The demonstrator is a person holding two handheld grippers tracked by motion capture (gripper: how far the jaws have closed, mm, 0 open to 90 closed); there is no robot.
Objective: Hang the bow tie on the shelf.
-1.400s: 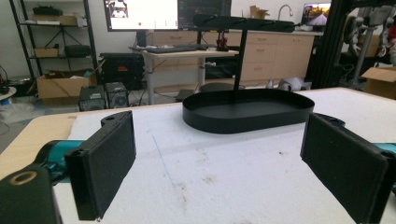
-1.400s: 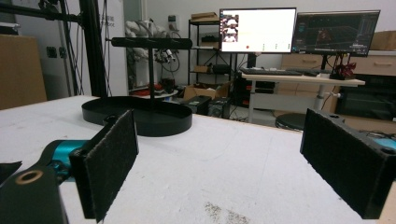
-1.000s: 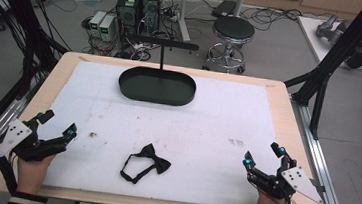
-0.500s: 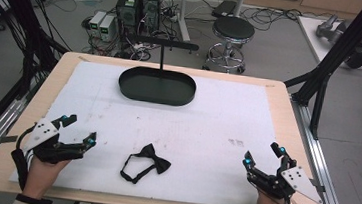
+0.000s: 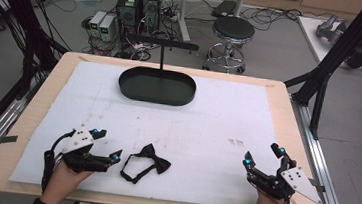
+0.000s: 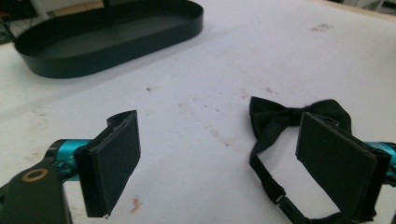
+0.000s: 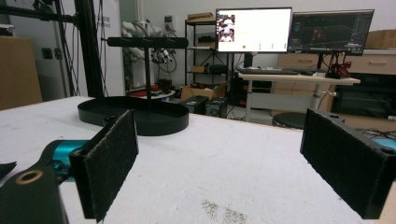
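Observation:
A black bow tie (image 5: 148, 160) with its strap looped out lies flat on the white mat near the front edge. My left gripper (image 5: 108, 144) is open just left of it, jaws pointing at it, nothing between them. In the left gripper view the bow tie (image 6: 289, 116) lies partly behind the right-hand jaw, and the left gripper (image 6: 224, 163) is wide open. My right gripper (image 5: 264, 156) rests open at the front right, far from the tie. It is also open and holds nothing in the right gripper view (image 7: 224, 158).
A black oval tray (image 5: 156, 95) with an upright T-shaped stand (image 5: 163, 44) sits at the back middle of the mat; the tray (image 6: 112, 37) (image 7: 133, 114) shows in both gripper views. A stool and computers stand on the floor beyond the table.
My left gripper has moved right along the front of the mat, closing in on the bow tie. The right gripper and the tie have stayed put.

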